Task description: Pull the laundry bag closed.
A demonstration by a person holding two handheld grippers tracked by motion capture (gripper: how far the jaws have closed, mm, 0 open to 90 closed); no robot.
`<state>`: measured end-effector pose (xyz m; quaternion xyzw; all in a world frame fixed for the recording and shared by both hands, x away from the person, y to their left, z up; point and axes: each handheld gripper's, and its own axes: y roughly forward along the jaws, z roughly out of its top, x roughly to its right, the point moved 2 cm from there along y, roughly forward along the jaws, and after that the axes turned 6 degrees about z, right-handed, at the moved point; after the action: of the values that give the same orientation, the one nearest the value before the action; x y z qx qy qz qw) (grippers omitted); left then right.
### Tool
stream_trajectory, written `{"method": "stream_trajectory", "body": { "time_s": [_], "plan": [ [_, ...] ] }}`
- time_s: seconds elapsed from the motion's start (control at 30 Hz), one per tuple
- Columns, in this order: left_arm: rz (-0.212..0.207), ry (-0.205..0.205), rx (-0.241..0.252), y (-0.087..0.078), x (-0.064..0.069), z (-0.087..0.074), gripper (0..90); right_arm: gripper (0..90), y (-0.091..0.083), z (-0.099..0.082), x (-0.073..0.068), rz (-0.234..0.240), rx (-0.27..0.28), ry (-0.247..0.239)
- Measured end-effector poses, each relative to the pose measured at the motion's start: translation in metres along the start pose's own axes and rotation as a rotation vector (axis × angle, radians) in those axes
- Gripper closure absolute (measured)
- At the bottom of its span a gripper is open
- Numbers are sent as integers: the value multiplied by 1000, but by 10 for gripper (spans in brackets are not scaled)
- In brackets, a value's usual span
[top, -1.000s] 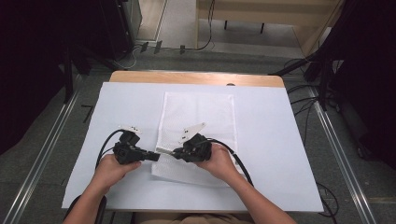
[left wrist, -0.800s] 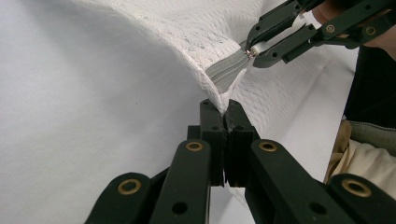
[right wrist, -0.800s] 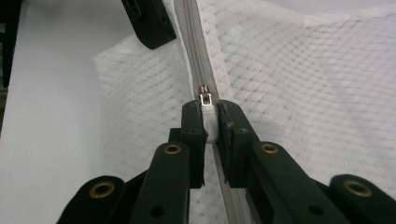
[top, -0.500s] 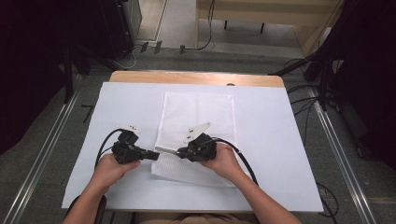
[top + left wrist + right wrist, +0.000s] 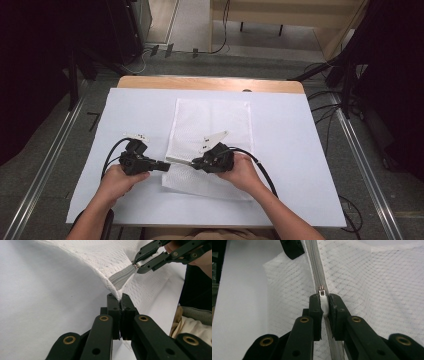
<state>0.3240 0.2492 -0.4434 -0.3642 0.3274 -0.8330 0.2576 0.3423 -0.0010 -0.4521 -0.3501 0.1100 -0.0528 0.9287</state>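
Clearly the left gripper (image 5: 120, 302) has its jaws closed on the corner of the white mesh bag (image 5: 210, 130), lying mid-bench toward six o'clock. At its three o'clock the right gripper (image 5: 324, 305) pinches the white zipper pull (image 5: 324, 305); the pull's lower part is hidden.

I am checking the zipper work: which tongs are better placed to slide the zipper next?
The right tongs: they are shut on the white zipper pull, in line with the grey zipper. The left tongs pinch the mesh bag at its edge, likely anchoring it.
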Motion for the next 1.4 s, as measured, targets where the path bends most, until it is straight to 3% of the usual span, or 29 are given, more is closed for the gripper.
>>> {"method": "stream_trajectory", "body": {
  "time_s": [1.03,1.4],
  "plan": [
    [7,4,9,-1,0,0,895,824,-20,-14,5,-3,-24,3],
    [15,14,19,-2,1,0,894,824,-30,-21,7,-3,-9,0]
  ]
}}
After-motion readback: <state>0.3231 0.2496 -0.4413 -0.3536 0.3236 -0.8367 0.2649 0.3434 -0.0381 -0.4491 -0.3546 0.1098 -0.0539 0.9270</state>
